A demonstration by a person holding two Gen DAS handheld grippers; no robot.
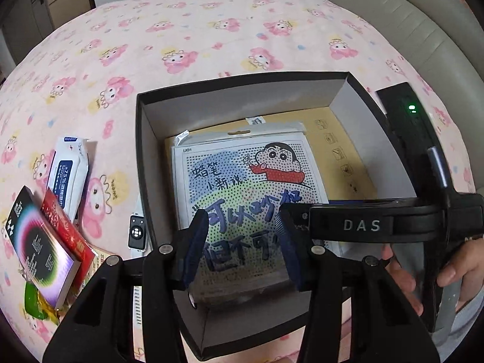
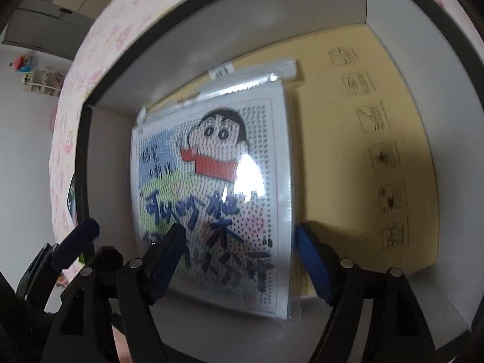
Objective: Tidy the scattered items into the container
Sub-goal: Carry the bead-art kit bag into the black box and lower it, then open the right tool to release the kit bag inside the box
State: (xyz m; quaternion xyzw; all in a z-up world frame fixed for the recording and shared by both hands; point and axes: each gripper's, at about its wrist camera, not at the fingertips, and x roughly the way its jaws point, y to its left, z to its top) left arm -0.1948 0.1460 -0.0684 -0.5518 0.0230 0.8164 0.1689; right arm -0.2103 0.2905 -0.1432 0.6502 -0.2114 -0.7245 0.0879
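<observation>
Your box (image 1: 142, 151) sits on the bed (image 1: 211, 30), the bagged sheet (image 1: 242, 175) flat inside; wipes (image 1: 68, 175), booklets (image 1: 39, 242) and remote (image 1: 136, 231) wait outside. Both grippers, left (image 1: 242, 248) and right (image 2: 239, 260), hover over it, jaws wide, empty (crowded: they could clash).

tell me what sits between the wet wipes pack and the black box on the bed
A small white smartwatch lies on the pink sheet between the wet wipes pack and the black box, close against the box's outer wall. The left wrist view shows it.
</observation>
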